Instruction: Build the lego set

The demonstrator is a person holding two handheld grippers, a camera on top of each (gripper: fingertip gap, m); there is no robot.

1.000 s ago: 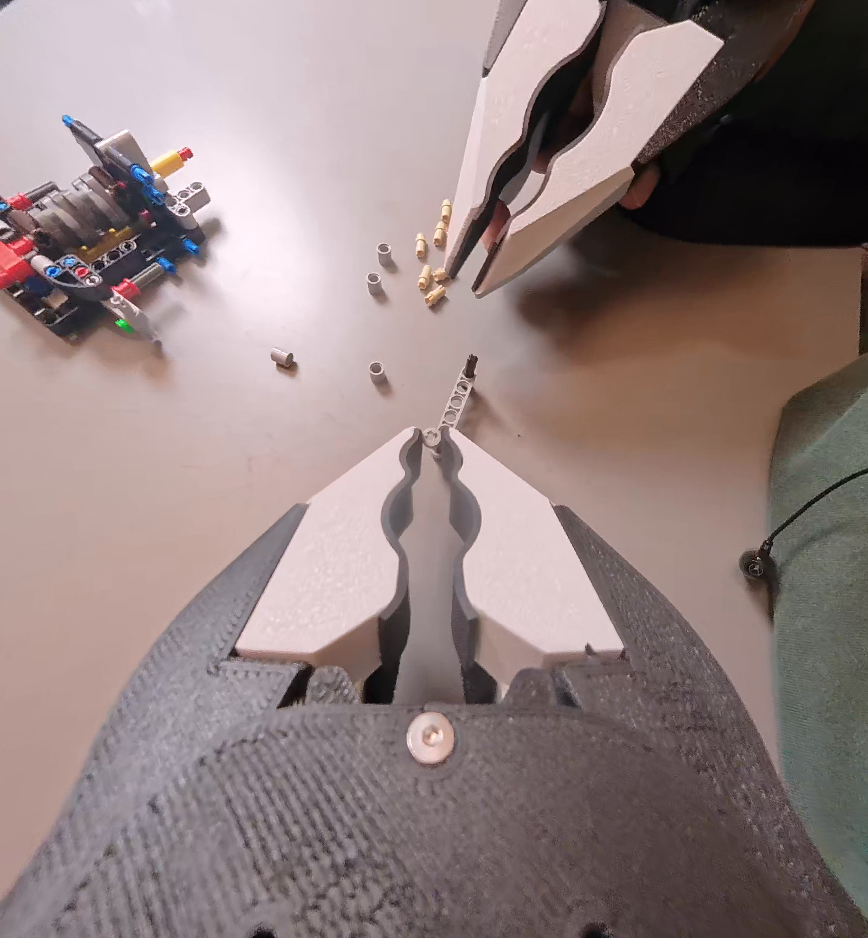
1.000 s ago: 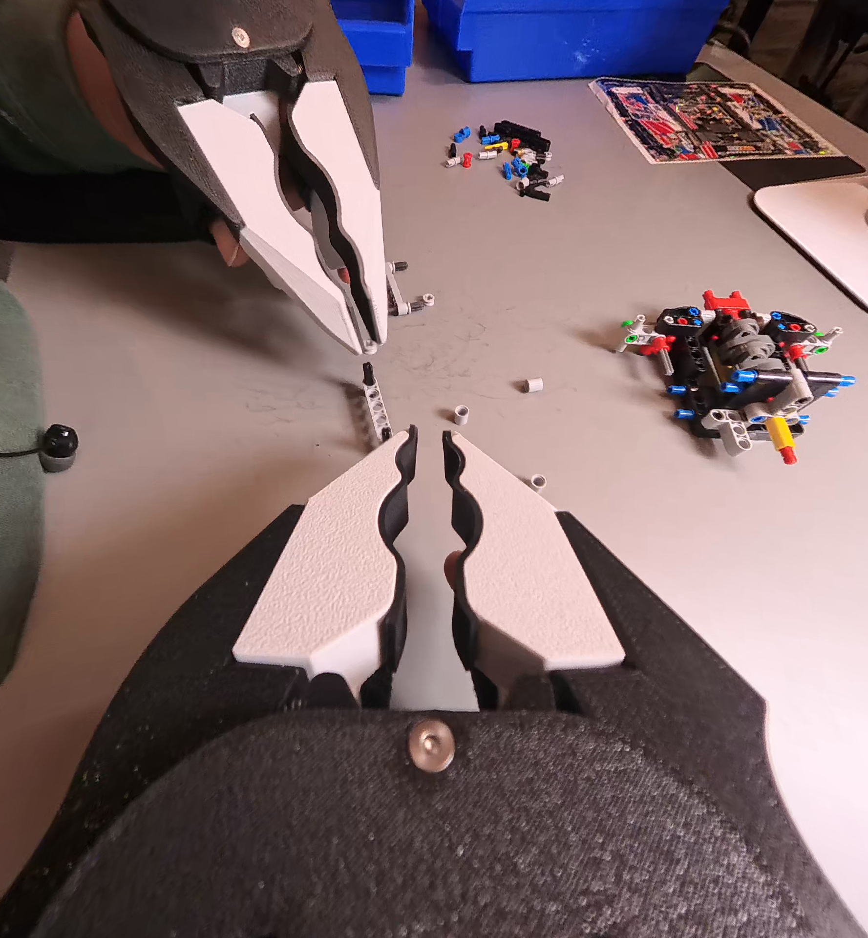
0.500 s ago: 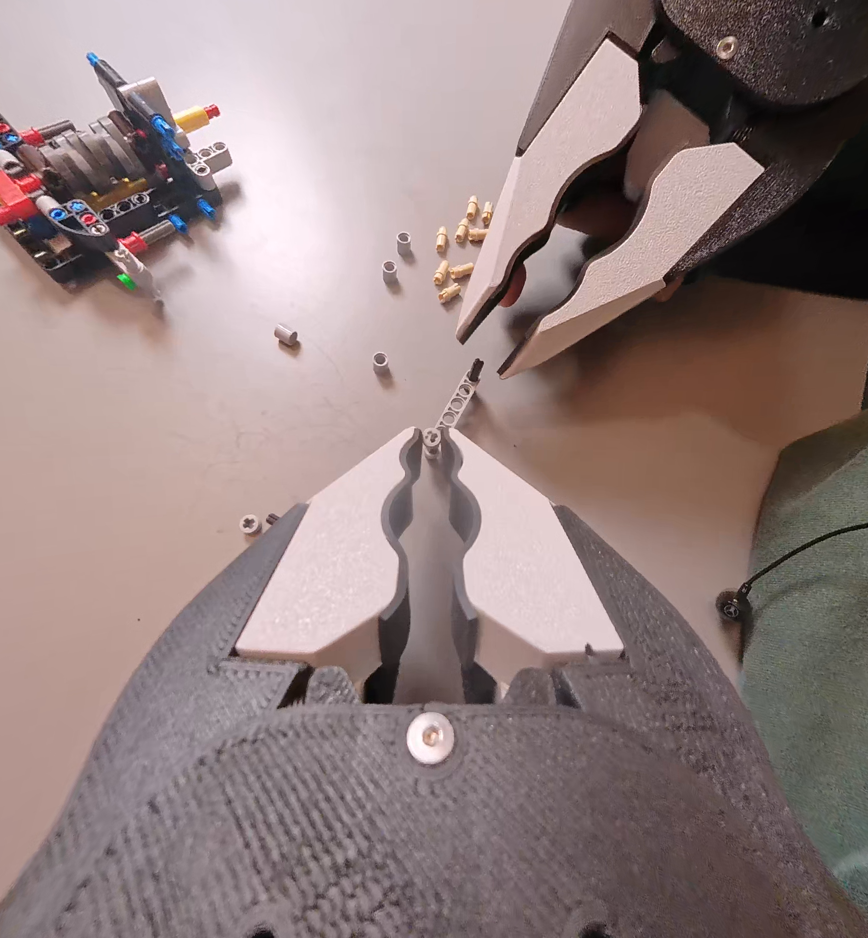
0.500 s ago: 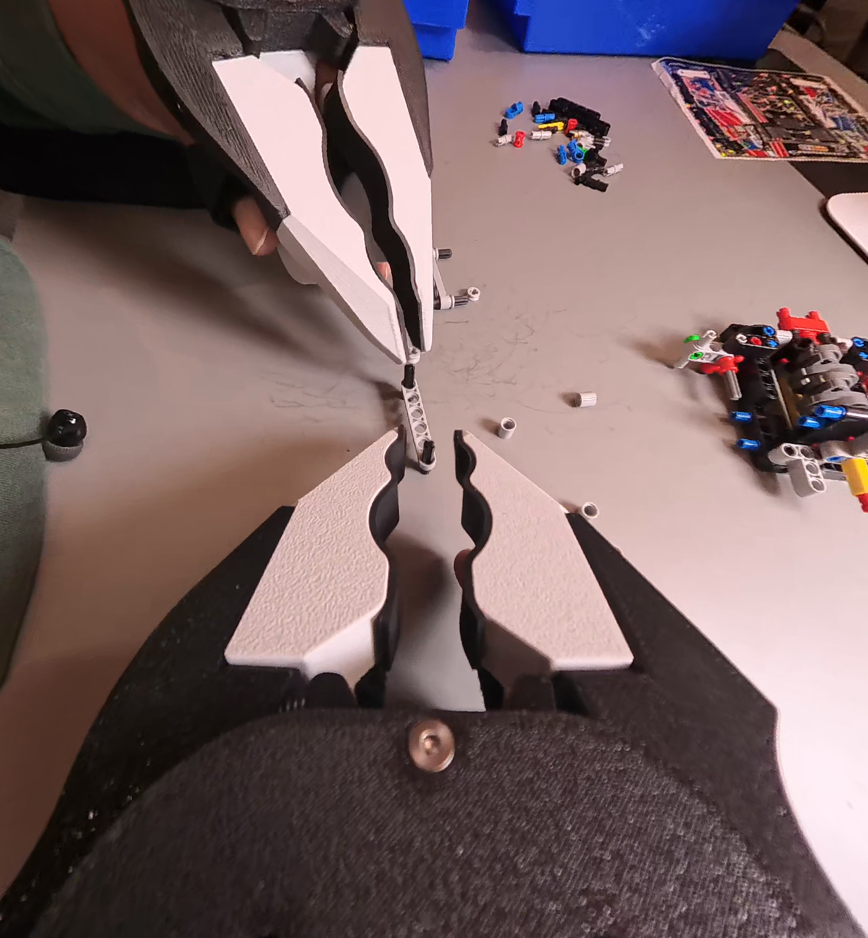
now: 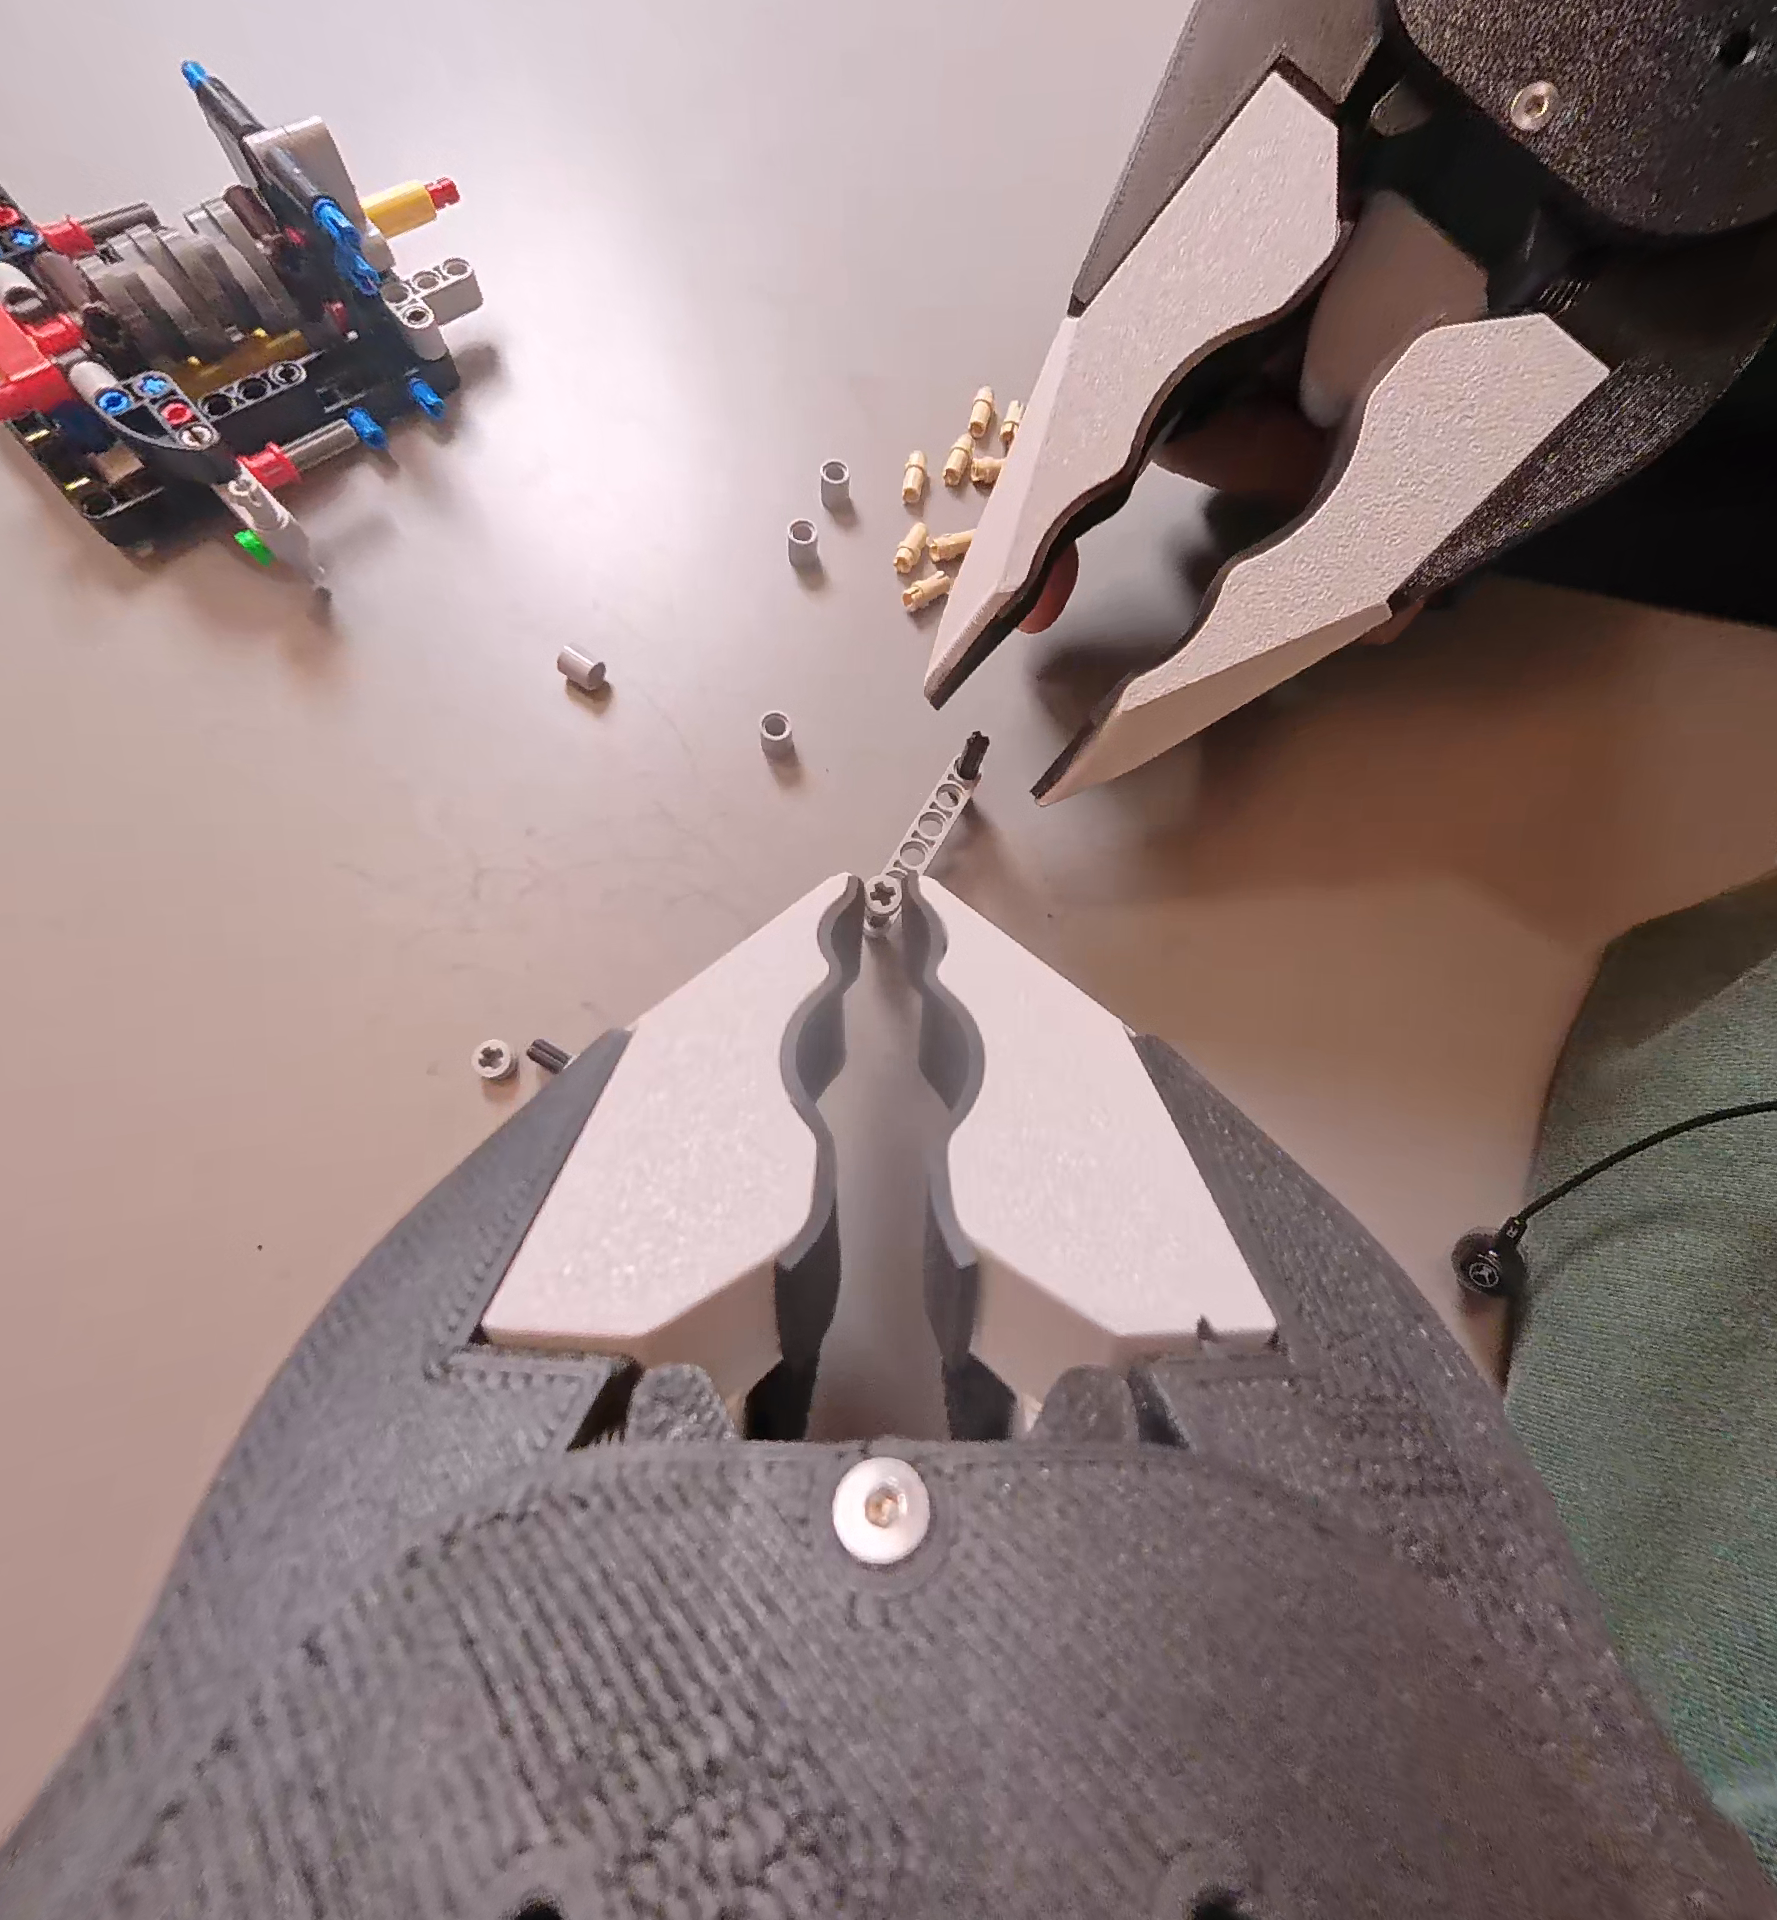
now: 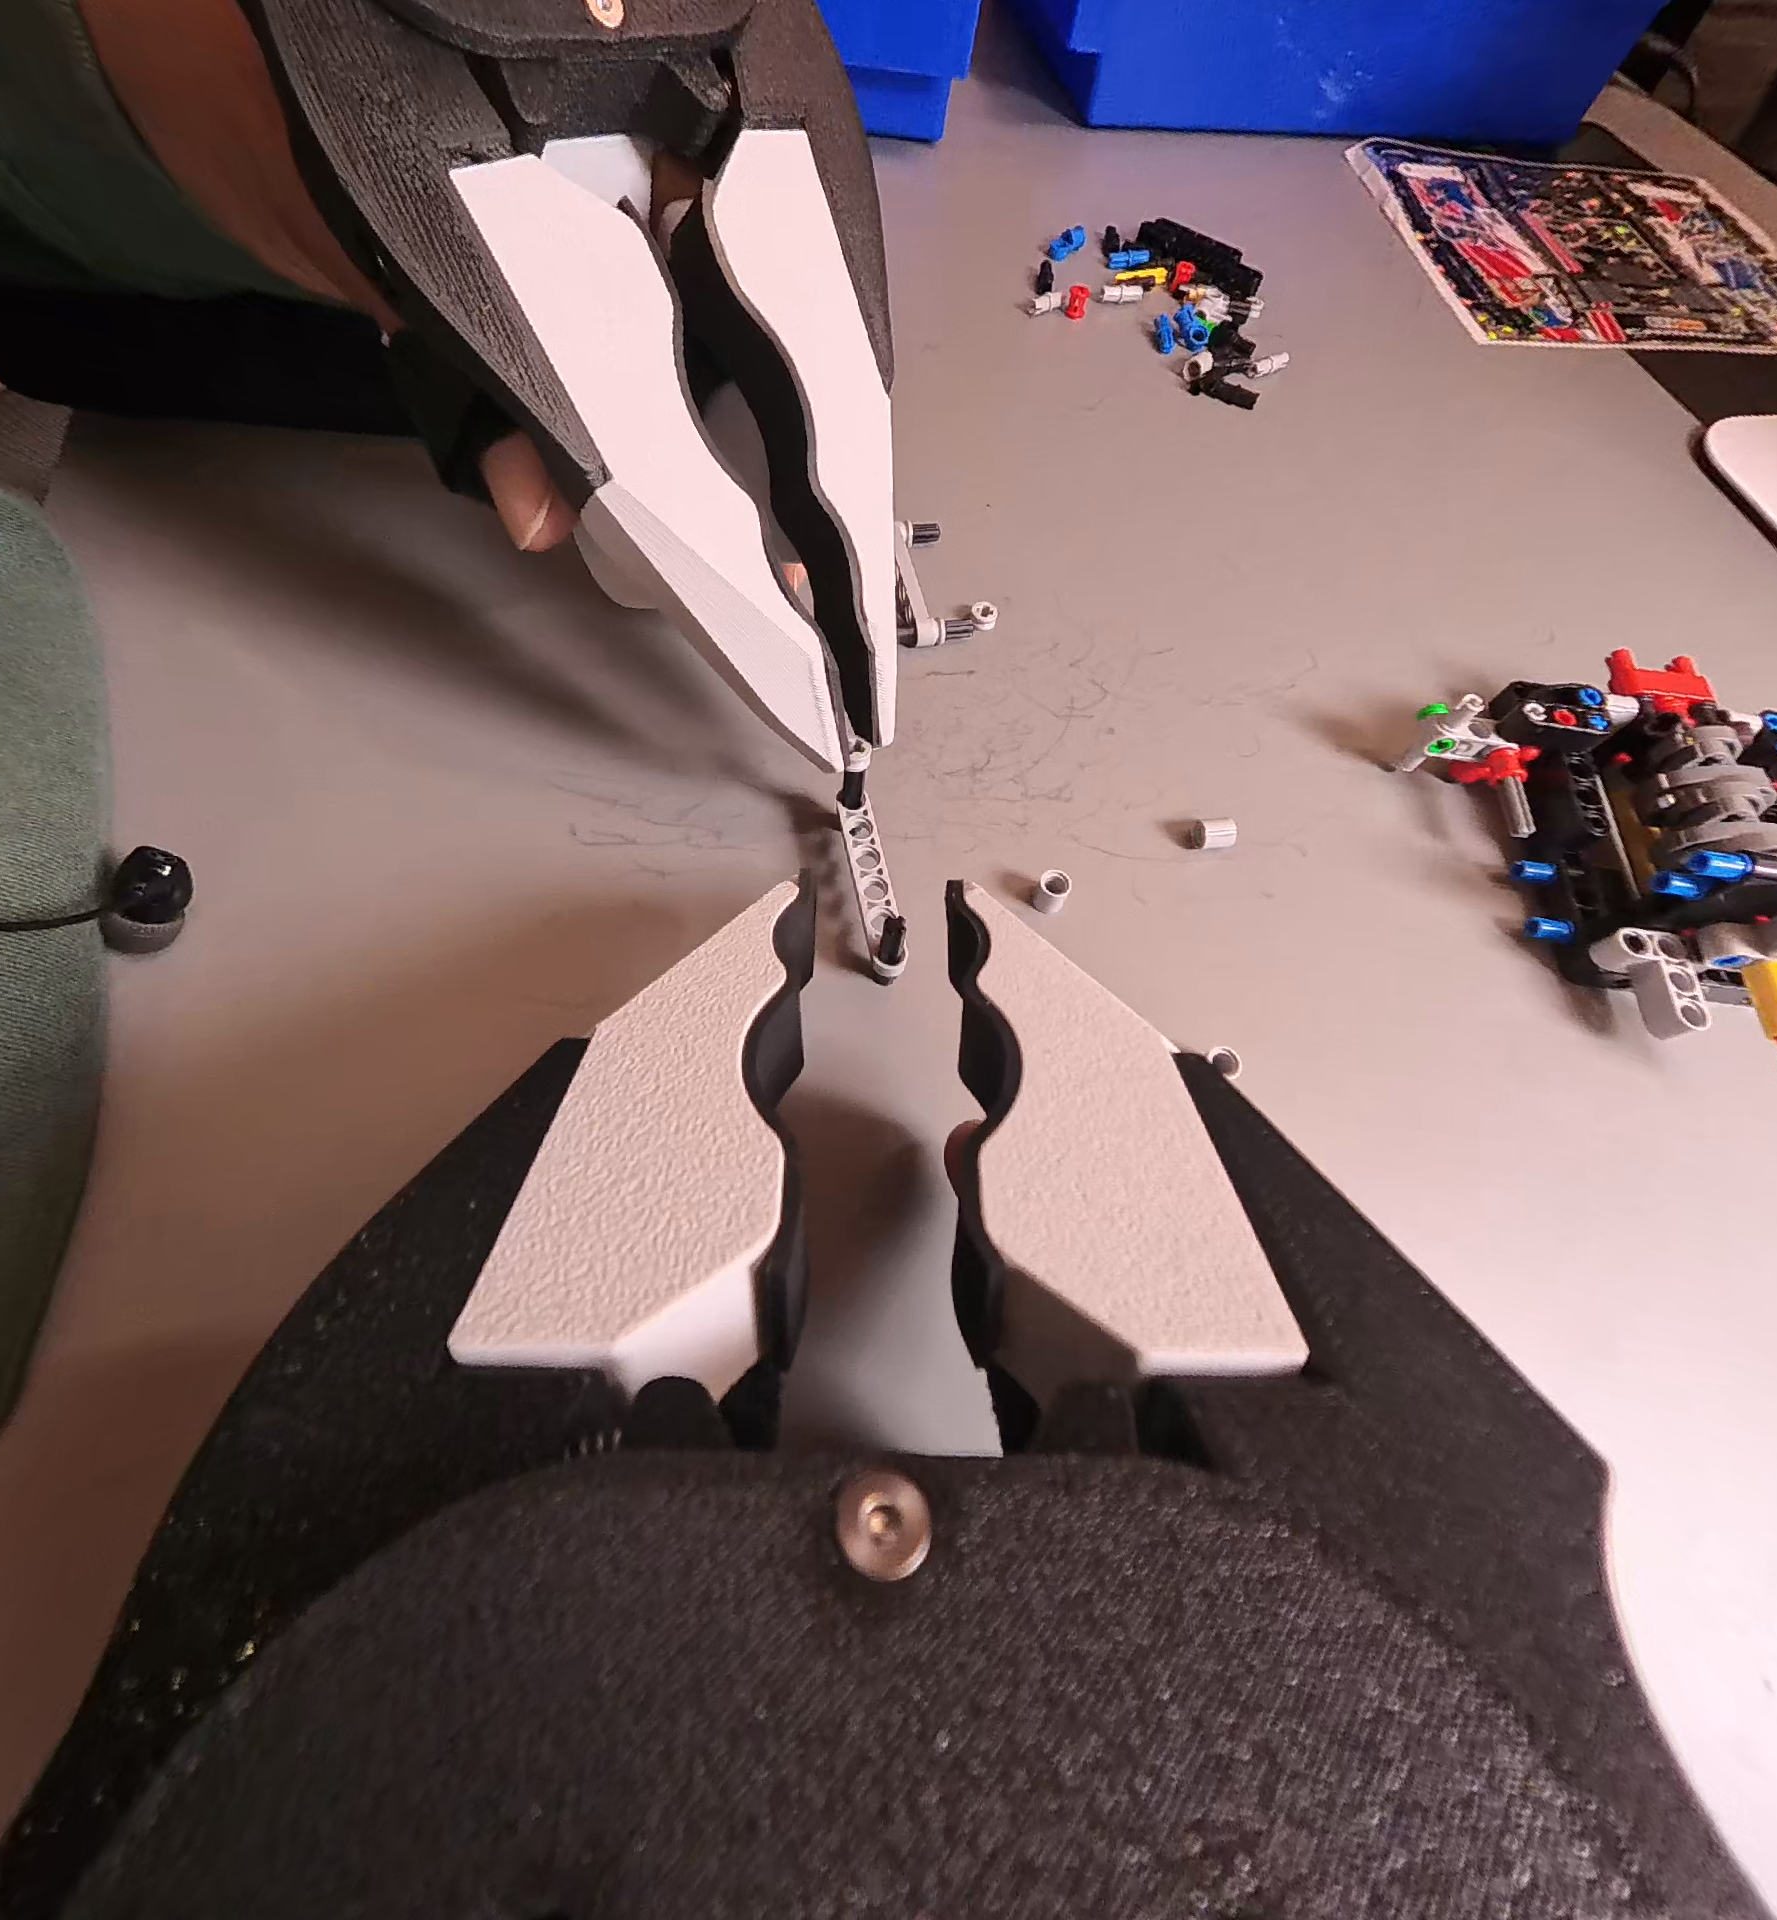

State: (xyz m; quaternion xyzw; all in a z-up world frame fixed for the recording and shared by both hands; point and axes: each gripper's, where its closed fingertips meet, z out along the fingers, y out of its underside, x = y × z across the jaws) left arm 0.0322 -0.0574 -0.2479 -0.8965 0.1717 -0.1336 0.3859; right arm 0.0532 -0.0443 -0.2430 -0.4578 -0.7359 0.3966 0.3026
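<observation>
My left gripper (image 5: 884, 896) is shut on the pin at one end of a thin grey holed beam (image 5: 928, 826). The beam slants away from it and has a black pin (image 5: 971, 753) in its far end. My right gripper (image 5: 986, 746) is open, with one fingertip on each side of that pin end, not touching it. In the right wrist view the beam (image 6: 866, 857) hangs from the left gripper (image 6: 853, 743). Its lower end lies between the fingertips of my right gripper (image 6: 879, 894). The partly built model (image 5: 198, 343) stands to the side (image 6: 1673, 831).
Grey bushes (image 5: 778, 732) and tan pins (image 5: 951, 488) lie near the right gripper. A small grey bush (image 5: 494, 1060) lies by my left gripper. A pile of loose parts (image 6: 1164, 301), an instruction sheet (image 6: 1611, 249), blue bins (image 6: 1331, 52) and a second small grey assembly (image 6: 931, 613) lie farther back. The grippers are tip to tip, or close to it. Both grippers' tips are roughly 20 cm from the partly built model (image 5: 198, 343). The right camera catches it too, in the right wrist view (image 6: 1642, 789).
My right gripper has opened wider and moved in, so its fingertips now stand either side of the beam's pin end. My left gripper still holds the beam.
</observation>
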